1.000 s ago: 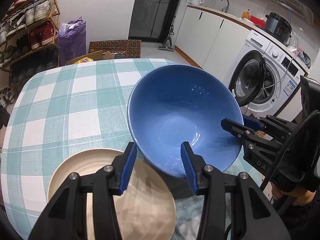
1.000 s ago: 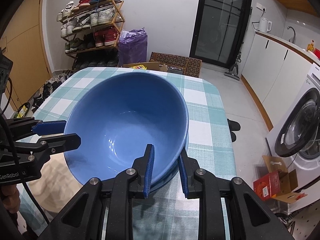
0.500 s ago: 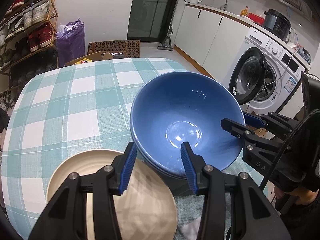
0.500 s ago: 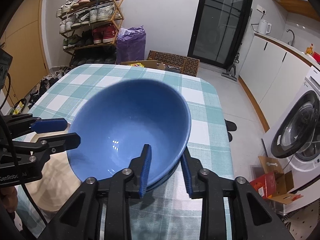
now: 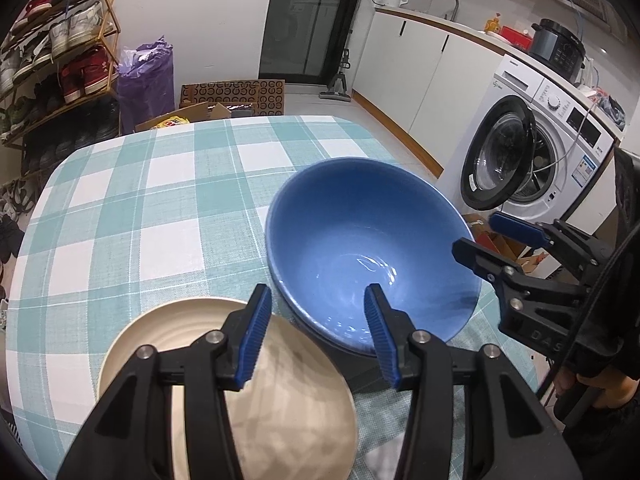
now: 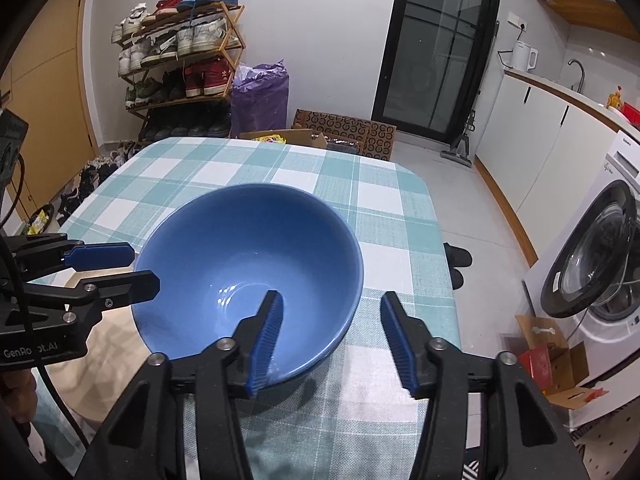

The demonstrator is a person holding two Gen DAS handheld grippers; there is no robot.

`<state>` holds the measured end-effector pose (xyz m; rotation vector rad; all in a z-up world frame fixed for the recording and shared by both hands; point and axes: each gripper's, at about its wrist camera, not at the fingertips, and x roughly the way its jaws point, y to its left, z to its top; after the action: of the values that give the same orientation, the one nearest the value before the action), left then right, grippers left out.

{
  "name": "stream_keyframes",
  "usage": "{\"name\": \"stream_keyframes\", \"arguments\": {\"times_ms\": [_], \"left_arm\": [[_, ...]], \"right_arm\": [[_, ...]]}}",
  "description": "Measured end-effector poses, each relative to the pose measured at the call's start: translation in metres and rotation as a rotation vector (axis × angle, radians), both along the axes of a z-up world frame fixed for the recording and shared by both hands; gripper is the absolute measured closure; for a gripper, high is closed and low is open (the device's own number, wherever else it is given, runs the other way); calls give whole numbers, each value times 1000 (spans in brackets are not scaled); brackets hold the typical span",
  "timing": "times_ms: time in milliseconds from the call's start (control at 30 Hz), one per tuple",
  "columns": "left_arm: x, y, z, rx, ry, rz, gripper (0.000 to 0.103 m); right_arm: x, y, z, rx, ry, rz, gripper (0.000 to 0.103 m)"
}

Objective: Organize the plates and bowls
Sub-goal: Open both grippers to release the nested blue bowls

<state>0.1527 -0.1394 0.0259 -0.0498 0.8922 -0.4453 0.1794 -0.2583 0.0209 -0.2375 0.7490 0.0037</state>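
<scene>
A: A home kitchen corner: a table [image 5: 120,216] under a teal-and-white checked cloth, a shoe rack [image 6: 180,60] behind it, a washing machine [image 5: 532,152] at the side.

B: What sits on the table?

A: One blue bowl [image 5: 372,248], upright near the front right corner, and one beige plate [image 5: 224,392] just beside it on the left. A second blue rim seems to show under the bowl, so it may be nested in another; I cannot tell for certain.

B: And the hands?

A: The right hand-held gripper [image 6: 332,336] has its jaws opening. They straddle the bowl's near rim, one finger inside and one outside, with the pads clear of it. The left hand-held gripper [image 5: 316,336] is opening too, empty, hanging over the gap between plate and bowl.

B: Which is nearer the bowl?

A: The right one, judged by its finger inside the rim. The plate lies straight below the left one, so that seems the natural next pick.
</scene>
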Motion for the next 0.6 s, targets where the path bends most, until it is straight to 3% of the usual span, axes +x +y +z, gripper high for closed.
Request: {"name": "stream_keyframes", "arguments": {"times_ms": [67, 100, 233, 300, 367, 433, 600], "left_arm": [[1, 3, 0, -5, -3, 12, 38], [1, 5, 1, -11, -4, 15, 38], [3, 9, 1, -22, -10, 28, 22], [4, 11, 2, -29, -15, 31, 21], [7, 13, 1, -36, -4, 34, 7], [10, 14, 0, -36, 9, 49, 0], [16, 14, -3, -31, 17, 64, 0]], "right_arm": [[-1, -4, 1, 22, -3, -1, 33], [-2, -6, 2, 30, -8, -5, 28], [-6, -12, 4, 53, -27, -15, 22], [-7, -15, 5, 66, -26, -15, 18], [-8, -17, 4, 78, -26, -16, 14], [-8, -20, 4, 87, -25, -16, 7], [-10, -22, 4, 110, -34, -8, 1]]}}
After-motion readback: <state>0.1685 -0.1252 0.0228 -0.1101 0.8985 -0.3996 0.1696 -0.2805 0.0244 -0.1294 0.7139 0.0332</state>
